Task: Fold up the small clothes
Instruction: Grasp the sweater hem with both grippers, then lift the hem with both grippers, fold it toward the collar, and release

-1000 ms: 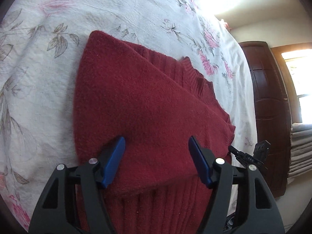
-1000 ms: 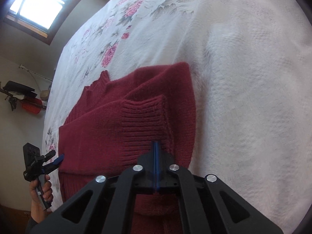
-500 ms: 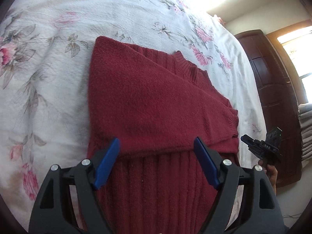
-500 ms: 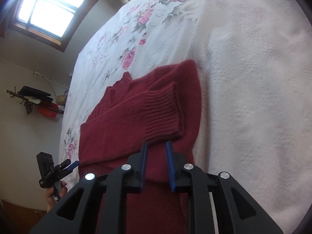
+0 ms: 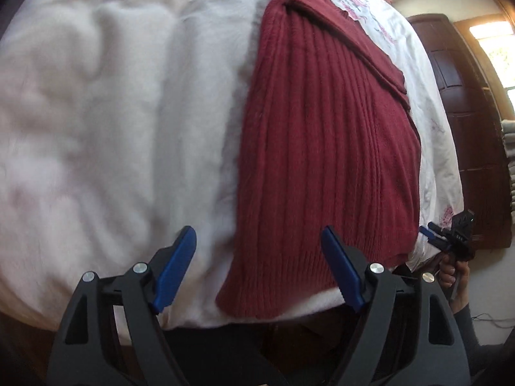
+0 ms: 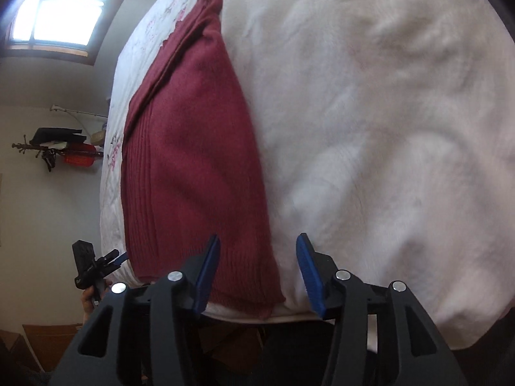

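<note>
Your left gripper (image 5: pixel 257 270) hovers at the near edge of the white floral quilted bedspread (image 5: pixel 112 112), its blue-padded fingers (image 5: pixel 175 270) spread wide and grasping nothing; the left pad sits over bare bedspread, the right pad over the hem. Between them lies the near left corner of the dark red ribbed knit sweater (image 5: pixel 325 148), spread lengthwise on the bed with a sleeve folded across its far end and its hem at the bed's edge. Further right, your right gripper (image 6: pixel 257 273) is also released, fingers parted and empty, framing the sweater's near right corner. Beyond the bed's right side stands a dark brown wooden door (image 5: pixel 463 128).
</note>
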`<act>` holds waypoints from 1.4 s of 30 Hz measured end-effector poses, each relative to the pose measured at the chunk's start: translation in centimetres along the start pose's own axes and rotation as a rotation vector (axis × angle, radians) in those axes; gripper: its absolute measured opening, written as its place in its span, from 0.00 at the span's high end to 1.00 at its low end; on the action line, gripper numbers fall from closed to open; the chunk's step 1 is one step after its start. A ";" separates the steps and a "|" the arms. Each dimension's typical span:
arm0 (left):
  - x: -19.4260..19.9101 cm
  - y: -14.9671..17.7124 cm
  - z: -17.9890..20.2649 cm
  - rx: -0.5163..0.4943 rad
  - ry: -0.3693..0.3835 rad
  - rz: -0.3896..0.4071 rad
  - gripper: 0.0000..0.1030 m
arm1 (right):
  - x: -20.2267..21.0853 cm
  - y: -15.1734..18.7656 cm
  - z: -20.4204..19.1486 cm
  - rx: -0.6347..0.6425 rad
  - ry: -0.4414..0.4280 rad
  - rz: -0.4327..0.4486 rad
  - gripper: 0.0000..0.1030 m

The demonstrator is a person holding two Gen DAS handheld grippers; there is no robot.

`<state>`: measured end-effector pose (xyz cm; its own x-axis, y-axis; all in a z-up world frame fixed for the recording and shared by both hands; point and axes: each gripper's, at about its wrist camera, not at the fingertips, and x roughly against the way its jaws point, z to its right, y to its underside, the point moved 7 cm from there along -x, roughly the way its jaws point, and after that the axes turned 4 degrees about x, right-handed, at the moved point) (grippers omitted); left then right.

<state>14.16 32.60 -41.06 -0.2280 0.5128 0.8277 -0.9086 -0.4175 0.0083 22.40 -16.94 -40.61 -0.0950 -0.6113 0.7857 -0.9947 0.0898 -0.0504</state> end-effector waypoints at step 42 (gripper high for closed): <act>1.1 3.9 0.3 0.259 0.307 0.015 0.96 | -1.0 4.4 -2.5 -0.087 -0.160 -0.021 0.95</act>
<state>10.50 31.31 -39.99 -0.3702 0.6894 0.6226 -0.7954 -0.5815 0.1710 18.19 -13.99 -40.10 -0.0860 -0.7305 0.6775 -0.9900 0.1392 0.0243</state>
